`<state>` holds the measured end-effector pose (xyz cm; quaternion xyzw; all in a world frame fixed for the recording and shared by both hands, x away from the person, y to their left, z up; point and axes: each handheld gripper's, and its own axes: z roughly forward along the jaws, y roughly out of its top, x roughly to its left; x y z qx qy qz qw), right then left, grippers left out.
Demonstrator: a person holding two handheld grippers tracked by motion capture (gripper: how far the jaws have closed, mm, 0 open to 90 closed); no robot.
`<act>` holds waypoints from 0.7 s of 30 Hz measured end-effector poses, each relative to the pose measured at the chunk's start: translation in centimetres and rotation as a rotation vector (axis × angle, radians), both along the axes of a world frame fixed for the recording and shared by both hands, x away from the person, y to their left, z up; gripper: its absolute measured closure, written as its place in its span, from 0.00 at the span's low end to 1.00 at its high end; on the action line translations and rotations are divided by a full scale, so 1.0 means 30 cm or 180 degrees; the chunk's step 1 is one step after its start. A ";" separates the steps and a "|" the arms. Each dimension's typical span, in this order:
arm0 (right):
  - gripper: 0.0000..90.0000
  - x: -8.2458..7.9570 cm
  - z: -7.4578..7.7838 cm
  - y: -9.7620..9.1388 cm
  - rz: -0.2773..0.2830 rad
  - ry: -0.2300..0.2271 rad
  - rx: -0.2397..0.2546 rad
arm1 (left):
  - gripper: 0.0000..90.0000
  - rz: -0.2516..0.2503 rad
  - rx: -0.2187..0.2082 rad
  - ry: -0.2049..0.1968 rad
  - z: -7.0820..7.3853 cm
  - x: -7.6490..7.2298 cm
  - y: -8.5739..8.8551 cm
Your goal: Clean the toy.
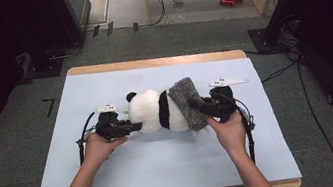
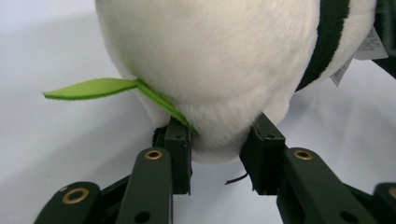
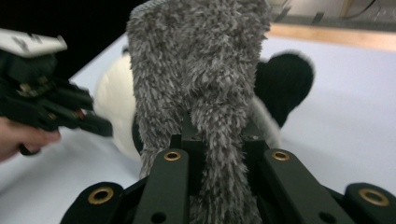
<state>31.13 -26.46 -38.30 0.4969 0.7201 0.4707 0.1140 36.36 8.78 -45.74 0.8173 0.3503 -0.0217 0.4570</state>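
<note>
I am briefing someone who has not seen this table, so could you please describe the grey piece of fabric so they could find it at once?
On the pale blue table cover, a plush panda lies on its side at the middle. The grey fuzzy cloth is draped over the panda's end nearer the right gripper, whose fingers pinch it. It is the one shaggy grey thing, against the panda's smooth white and black fur.

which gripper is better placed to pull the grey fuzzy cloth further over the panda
Right, likely. The right gripper is already shut on the grey cloth, while the left gripper only brackets the panda at its head end.
</note>
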 end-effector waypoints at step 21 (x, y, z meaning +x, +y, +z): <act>0.86 0.077 -0.032 -0.026 -0.0198 -0.0115 -0.0029 | 0.46 -0.0136 0.0159 -0.0298 -0.076 0.010 0.002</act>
